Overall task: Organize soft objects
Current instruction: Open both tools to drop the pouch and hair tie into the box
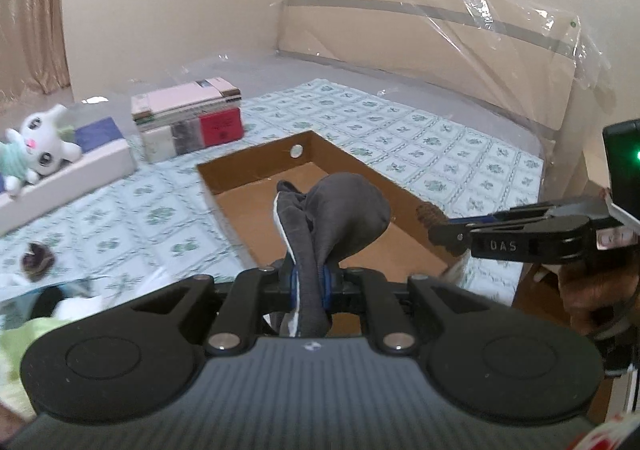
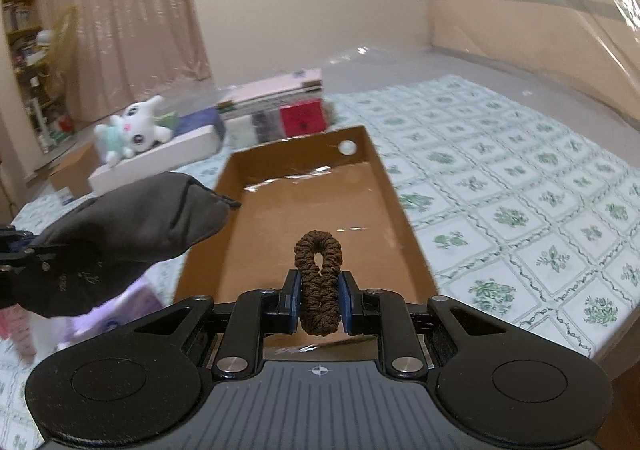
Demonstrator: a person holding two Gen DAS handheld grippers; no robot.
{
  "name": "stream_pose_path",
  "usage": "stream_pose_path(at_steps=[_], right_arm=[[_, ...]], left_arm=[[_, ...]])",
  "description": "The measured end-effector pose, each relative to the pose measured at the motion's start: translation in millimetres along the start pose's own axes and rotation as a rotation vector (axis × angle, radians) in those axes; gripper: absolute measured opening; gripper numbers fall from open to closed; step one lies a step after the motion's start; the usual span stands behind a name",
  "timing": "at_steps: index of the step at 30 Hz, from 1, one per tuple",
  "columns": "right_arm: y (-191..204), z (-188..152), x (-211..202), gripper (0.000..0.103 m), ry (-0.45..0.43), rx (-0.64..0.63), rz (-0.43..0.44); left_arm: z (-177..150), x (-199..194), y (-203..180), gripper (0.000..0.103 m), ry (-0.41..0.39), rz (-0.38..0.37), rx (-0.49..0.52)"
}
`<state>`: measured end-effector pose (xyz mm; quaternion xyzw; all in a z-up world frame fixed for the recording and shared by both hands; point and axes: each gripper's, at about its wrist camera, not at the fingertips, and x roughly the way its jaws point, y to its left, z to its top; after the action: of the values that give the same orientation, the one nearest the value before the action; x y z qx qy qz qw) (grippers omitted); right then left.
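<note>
My left gripper [image 1: 308, 284] is shut on a dark grey soft pouch [image 1: 334, 217], which stands up between the blue pads over the near end of an open cardboard box [image 1: 256, 165]. The same grey pouch [image 2: 132, 234] shows at the left of the right wrist view, beside the box's left wall. My right gripper [image 2: 319, 300] is shut on a brown scrunchie [image 2: 318, 278], held upright above the near part of the cardboard box [image 2: 304, 209]. In the left wrist view the right gripper [image 1: 444, 234] reaches in from the right with the scrunchie [image 1: 430, 215] at its tip.
The box lies on a bed with a green-patterned sheet [image 2: 500, 177]. A white plush toy [image 1: 44, 145] rests in a white tray [image 1: 80, 173] at the left. A stack of books and boxes [image 1: 188, 117] stands behind. Another scrunchie [image 1: 36, 256] lies at the left.
</note>
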<state>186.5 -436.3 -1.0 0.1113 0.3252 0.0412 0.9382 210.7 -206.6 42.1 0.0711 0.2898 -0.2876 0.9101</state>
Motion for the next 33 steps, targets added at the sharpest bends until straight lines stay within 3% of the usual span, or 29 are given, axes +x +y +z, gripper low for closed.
stream_pose_path(at_steps=[4,7,9,12,24,25,26,28,33], right_arm=[[-12.3,4.4,15.6,0.02,0.018,0.012,-0.014],[-18.7,3.8,22.2,0.02,0.028,0.018,-0.027],[-21.6,2.3,24.3,0.02,0.034,0.023,-0.031],[-23.8,-0.2,25.8,0.02,0.042,0.024,-0.029],[-16.3,3.8,37.4,0.022,0.037,0.038,0.015],[-16.3,3.7,38.4,0.032,0.037,0.045,0.019],[-16.9,3.5,39.1,0.051,0.034,0.059,0.023],[-18.0,3.2,36.8,0.067,0.011,0.08,0.029],[-11.4,2.7,27.2,0.067,-0.007,0.065,0.01]], left_arm=[[4.6,29.8,-4.0,0.012,0.015,-0.011,-0.017],[7.1,46.4,-7.2,0.02,0.017,-0.027,-0.035],[8.3,53.6,-9.8,0.04,0.015,-0.04,-0.038],[7.9,53.2,-11.2,0.056,0.001,-0.041,-0.029],[-10.3,14.3,15.3,0.061,0.002,0.033,-0.088],[-13.0,8.7,18.0,0.062,-0.001,0.041,-0.095],[-15.6,3.5,20.0,0.064,-0.004,0.049,-0.097],[-20.8,-7.0,23.4,0.067,-0.011,0.066,-0.103],[-35.1,-34.4,34.4,0.067,-0.021,0.108,-0.134]])
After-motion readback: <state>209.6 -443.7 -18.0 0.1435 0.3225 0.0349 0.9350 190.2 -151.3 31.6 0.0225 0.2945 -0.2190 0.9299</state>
